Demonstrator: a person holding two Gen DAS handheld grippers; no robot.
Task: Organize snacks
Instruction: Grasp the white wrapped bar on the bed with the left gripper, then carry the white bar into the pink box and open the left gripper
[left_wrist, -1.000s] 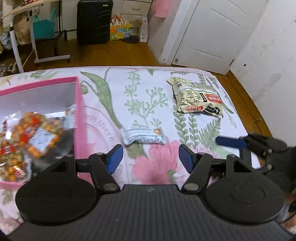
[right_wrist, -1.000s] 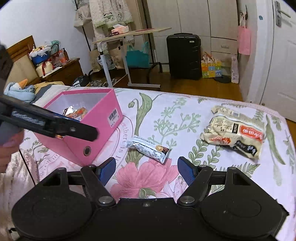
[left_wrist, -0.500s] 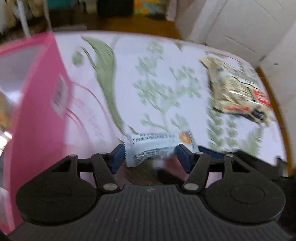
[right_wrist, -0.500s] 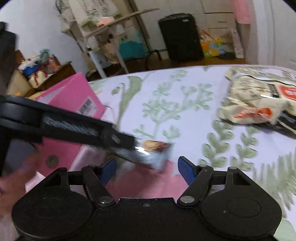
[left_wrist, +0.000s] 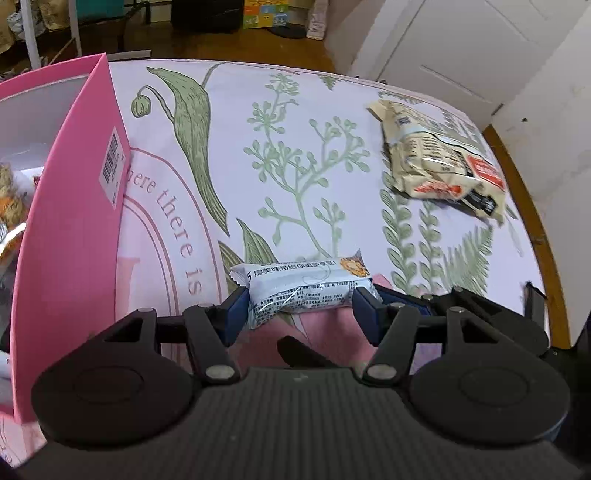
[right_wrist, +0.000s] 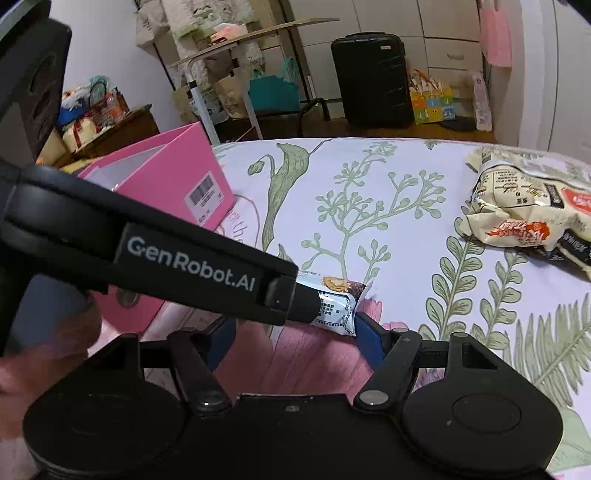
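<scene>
floral cloth covers the surface (left_wrist: 332, 122), and the bar (left_wrist: 306, 291) lies on it at the near edge, on a pink flower, long side across the view. the left tool (left_wrist: 300, 311) has it between its blue pads: one pad sits against each crimped end of the white wrapper, so the tool is closed on the bar, which rests flat on the cloth. in the right wrist view one black finger of that tool crosses over the bar and hides most of it. the right tool (right_wrist: 295, 336) is open and grips nothing; its right pad stands just at the bar's loose end, its left pad is partly hidden behind the other tool's finger. a hand (right_wrist: 44, 350) shows blurred at that view's left edge. left of the bar stands the pink box (left_wrist: 74, 221), open on top, with snacks inside. well apart to the right lies a cream bag (left_wrist: 439, 162). beyond the surface, a black suitcase (right_wrist: 373, 74) stands on the wood floor.
</scene>
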